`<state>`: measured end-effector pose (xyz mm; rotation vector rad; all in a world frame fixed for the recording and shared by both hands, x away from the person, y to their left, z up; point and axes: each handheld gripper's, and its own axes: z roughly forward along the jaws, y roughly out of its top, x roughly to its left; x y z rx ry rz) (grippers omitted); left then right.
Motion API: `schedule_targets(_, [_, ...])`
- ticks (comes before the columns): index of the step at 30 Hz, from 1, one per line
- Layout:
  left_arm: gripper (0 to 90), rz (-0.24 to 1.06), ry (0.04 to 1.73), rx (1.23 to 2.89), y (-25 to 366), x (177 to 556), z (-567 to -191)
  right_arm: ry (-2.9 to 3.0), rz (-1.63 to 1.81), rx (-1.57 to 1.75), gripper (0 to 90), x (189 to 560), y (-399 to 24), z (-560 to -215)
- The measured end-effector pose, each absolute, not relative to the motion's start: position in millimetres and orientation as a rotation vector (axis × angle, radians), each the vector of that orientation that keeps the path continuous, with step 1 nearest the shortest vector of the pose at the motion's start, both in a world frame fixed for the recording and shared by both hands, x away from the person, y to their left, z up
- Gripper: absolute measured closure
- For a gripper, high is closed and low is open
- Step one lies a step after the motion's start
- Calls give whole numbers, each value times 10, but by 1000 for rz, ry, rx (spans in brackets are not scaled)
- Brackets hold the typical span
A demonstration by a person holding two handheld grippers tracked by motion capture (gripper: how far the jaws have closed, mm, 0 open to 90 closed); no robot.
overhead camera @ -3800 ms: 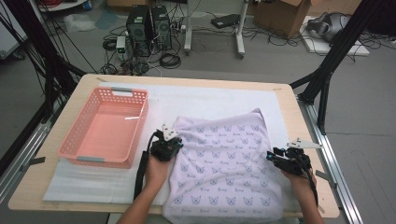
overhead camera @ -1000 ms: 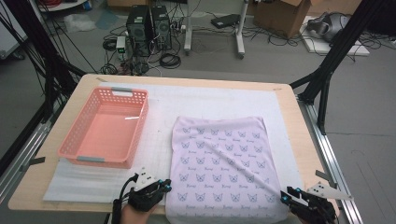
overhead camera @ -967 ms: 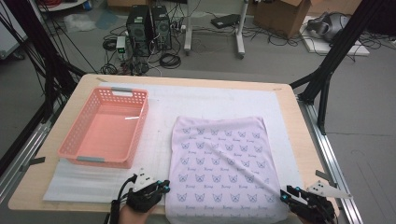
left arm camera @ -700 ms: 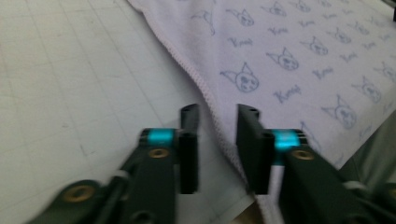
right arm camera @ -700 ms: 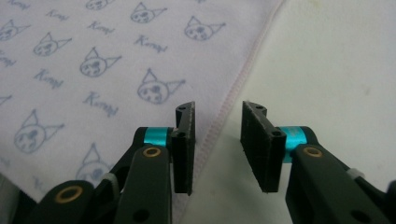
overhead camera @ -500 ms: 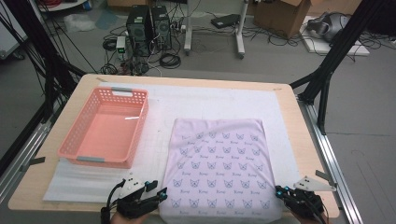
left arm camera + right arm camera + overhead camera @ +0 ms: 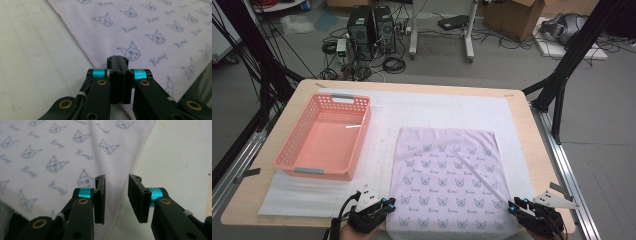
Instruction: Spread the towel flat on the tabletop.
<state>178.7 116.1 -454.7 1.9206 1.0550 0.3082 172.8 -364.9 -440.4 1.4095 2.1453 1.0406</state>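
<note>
Since the towel [image 7: 447, 180] lies spread flat on the white mat [image 7: 382, 107] just to the right of the pink basket [image 7: 319, 171], apart from it and with its near edge at the table's [image 7: 537, 130] front, I judge it a light, limp, thin thing that will sag and fold wherever I fail to support it. It won't break and shouldn't slip much between the pads, but it will drag and wrinkle on the mat if I pull it low. The stitched hem is the firmest part, so I would take it by the two near corners, the ones farthest from the basket's back wall, pinching just inside the hem. My left gripper [image 7: 388, 204] sits at the corner nearer the basket; its jaws have just been closing and now stand together over the hem, though I can't see any cloth caught between them, so that grip may need retaking. My right gripper [image 7: 515, 205] is at the corner well away from the basket; its jaws have just been opening and stand apart, with the hem running between them, untouched by either pad
</note>
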Motion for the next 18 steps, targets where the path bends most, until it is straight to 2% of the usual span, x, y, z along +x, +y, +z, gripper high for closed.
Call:
schedule_targets(4, [896, 304, 1095, 1901, 1352, 1737, -4551, 2184, 1000, 1404, 752, 1764, -3598, -4451])
schedule_targets(5, [881, 297, 1106, 1881, 1387, 1744, -4564, 2182, 1000, 1395, 800, 1755, -3591, -4451])
schedule_targets(7, [811, 285, 1095, 1857, 1389, 1756, -4563, 2204, 1015, 1400, 867, 1754, -3587, -4447])
schedule_targets(9, [754, 294, 1067, 1841, 1338, 1761, -4544, 2209, 1008, 1400, 882, 1753, -3586, -4439])
schedule_targets(12, [609, 299, 1054, 1818, 1274, 1799, -4530, 2217, 968, 1387, 888, 1691, -3638, -4413])
schedule_targets(15, [521, 291, 1059, 1806, 1233, 1869, -4528, 2216, 962, 1413, 877, 1606, -3733, -4403])
schedule_targets(16, [514, 279, 1061, 1808, 1213, 1894, -4536, 2221, 972, 1412, 836, 1598, -3747, -4402])
schedule_targets(17, [512, 255, 1064, 1819, 1188, 1916, -4549, 2214, 987, 1410, 723, 1600, -3749, -4402])
schedule_targets(18, [515, 236, 1061, 1839, 1154, 1933, -4571, 2195, 997, 1412, 681, 1610, -3748, -4400])
